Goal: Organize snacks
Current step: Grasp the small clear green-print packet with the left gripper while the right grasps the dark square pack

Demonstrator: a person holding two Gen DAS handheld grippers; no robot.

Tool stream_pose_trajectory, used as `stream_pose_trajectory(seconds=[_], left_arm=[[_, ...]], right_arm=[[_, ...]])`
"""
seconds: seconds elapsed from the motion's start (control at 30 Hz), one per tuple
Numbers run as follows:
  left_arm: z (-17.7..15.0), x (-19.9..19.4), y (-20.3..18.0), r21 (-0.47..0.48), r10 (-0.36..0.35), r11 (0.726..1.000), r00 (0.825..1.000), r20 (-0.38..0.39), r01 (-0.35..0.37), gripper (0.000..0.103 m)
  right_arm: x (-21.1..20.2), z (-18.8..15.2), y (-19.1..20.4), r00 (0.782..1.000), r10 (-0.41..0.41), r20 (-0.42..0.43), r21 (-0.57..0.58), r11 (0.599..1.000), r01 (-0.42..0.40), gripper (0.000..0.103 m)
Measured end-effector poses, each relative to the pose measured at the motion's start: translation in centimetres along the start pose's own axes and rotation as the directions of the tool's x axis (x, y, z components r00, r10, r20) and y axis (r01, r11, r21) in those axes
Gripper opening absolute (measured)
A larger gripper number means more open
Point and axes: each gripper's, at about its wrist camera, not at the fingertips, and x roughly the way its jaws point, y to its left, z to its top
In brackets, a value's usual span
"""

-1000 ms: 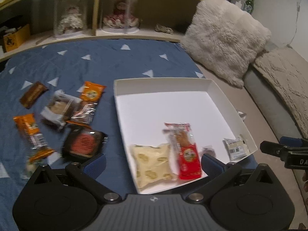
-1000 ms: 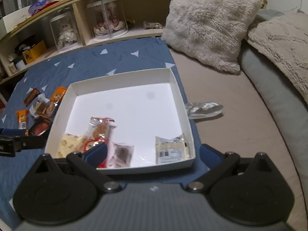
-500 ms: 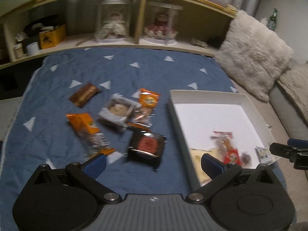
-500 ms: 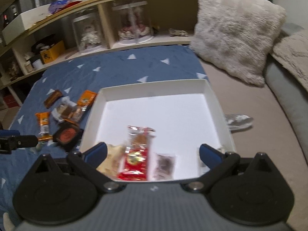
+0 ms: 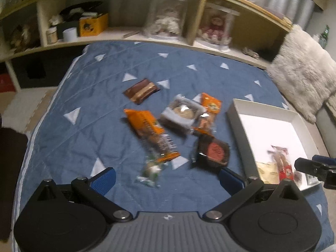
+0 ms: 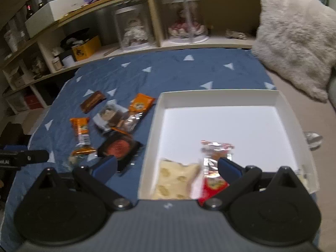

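Blue quilt (image 5: 100, 113), blurry green snack (image 5: 150, 171) apparently between open jaws

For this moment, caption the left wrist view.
Open left gripper hovers above loose snack packets on blue quilt, beside white cardboard box.

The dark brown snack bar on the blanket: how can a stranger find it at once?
Start at the blue quilted blanket with white triangles, left of the white cardboard box. In the loose snack group, the dark brown snack bar with a tan stripe lies nearest the wooden shelf. Its neighbours are orange, grey or black; it alone is plain brown.
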Motion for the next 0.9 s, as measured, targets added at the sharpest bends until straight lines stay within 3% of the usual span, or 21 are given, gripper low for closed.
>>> stream_pose_trajectory(seconds=[0.3, 0.5, 0.9], left_arm=[[-0.5, 2.2, 2.9, -0.033, 0.017, 0.999, 1.000, -0.018, -0.018, 0.103], [-0.6, 4.4, 2.9, 0.005, 0.015, 1.000, 0.998, -0.055, -0.015, 0.103], [0.2, 8.4, 2.6, 0.079, 0.055, 0.996, 0.993, -0.106, -0.047, 0.103]], right_arm=[[2.5, 0.2, 3.1, 0.997, 0.077, -0.006, -0.030, 0.997, -0.077, 0.103], [4.7, -0.1, 4.7, 0.989, 0.144, 0.036, -0.076, 0.987, -0.141, 0.103], [10.0, 0.4, 5.6, 0.990, 0.131, 0.052, -0.256, 0.960, -0.113, 0.103]])
